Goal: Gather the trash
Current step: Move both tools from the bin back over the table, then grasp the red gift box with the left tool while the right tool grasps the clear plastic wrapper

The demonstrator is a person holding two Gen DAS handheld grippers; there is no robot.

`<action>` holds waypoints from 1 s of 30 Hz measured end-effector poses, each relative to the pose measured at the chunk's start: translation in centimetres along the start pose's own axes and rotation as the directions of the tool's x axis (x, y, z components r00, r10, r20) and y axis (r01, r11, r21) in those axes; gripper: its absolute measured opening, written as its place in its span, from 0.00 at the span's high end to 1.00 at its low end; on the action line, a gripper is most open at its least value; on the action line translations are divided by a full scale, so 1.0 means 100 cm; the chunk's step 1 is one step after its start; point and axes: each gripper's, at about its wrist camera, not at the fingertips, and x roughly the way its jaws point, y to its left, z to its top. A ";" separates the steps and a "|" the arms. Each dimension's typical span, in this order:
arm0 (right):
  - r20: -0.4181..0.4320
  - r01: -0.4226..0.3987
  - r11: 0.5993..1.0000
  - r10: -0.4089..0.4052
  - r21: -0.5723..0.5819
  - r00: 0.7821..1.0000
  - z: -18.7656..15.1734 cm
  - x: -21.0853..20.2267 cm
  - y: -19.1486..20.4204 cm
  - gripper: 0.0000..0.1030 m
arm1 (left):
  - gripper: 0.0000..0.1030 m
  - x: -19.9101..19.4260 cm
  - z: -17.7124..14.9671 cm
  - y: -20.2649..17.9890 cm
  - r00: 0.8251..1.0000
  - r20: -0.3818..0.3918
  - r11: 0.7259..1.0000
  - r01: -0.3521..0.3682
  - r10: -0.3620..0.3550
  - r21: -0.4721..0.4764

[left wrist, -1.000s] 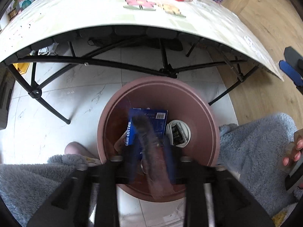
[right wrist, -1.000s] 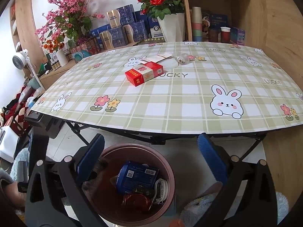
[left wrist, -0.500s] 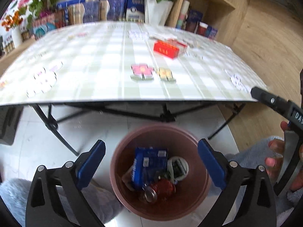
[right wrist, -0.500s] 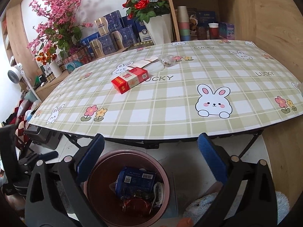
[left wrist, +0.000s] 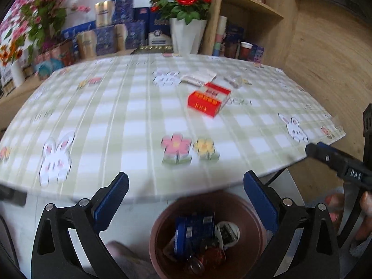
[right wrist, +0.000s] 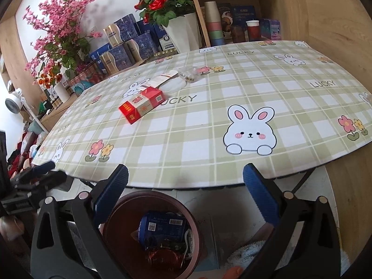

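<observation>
- Bin (right wrist: 121,211) — round, brownish-pink, open top, standing upright on the floor just below the near edge of the desk (right wrist: 232,162).
- Inside the bin: blue carton (right wrist: 162,226) lying on its side, barcode face up; red crumpled can (right wrist: 162,257) in front of it; white round lid (left wrist: 226,231) to the carton's right.
- Red box (right wrist: 141,104) — flat on the desk, lying skewed.
- White wrapper (right wrist: 166,81) and clear crumpled plastic (right wrist: 189,73) just behind the red box.
</observation>
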 end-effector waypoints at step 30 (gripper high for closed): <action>-0.105 -0.081 0.992 0.072 -0.092 0.992 0.151 0.113 -0.017 0.06 | 0.43 0.157 0.122 -0.017 0.961 -0.208 0.981 0.192 -0.180 0.038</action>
